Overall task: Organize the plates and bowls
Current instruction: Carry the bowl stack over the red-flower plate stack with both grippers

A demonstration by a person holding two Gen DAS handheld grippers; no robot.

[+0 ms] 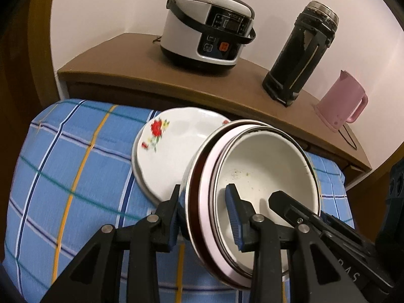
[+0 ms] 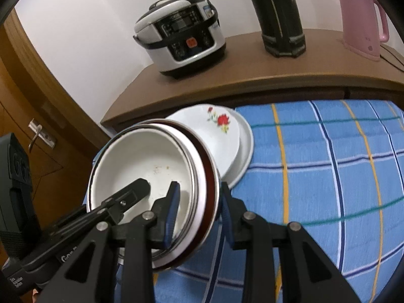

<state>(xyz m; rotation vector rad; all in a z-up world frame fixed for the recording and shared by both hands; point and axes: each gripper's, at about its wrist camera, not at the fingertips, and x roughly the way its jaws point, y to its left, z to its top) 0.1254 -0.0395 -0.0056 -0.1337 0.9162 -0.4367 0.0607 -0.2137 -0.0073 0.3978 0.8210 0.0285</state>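
Left wrist view | stack of bowls (image 1: pixel 257 176) tilted above blue cloth (image 1: pixel 75 164), rim straddled by left gripper (image 1: pixel 204 197) and right gripper (image 2: pixel 199 197), both pinching it | flowered plates (image 1: pixel 171 146) lie just beyond, far-left | both grippers equally near.

Domestic setting, kitchen or dining corner of a home. A brown wooden counter (image 1: pixel 131 68) against a white wall carries a white-and-black electric rice cooker (image 1: pixel 209 29). Right of the cooker stand a tall black thermos flask (image 1: pixel 300 53) and a pink plastic electric kettle (image 1: pixel 341 101). Left of the cooker is a wooden door with a metal lever handle (image 2: pixel 38 132).
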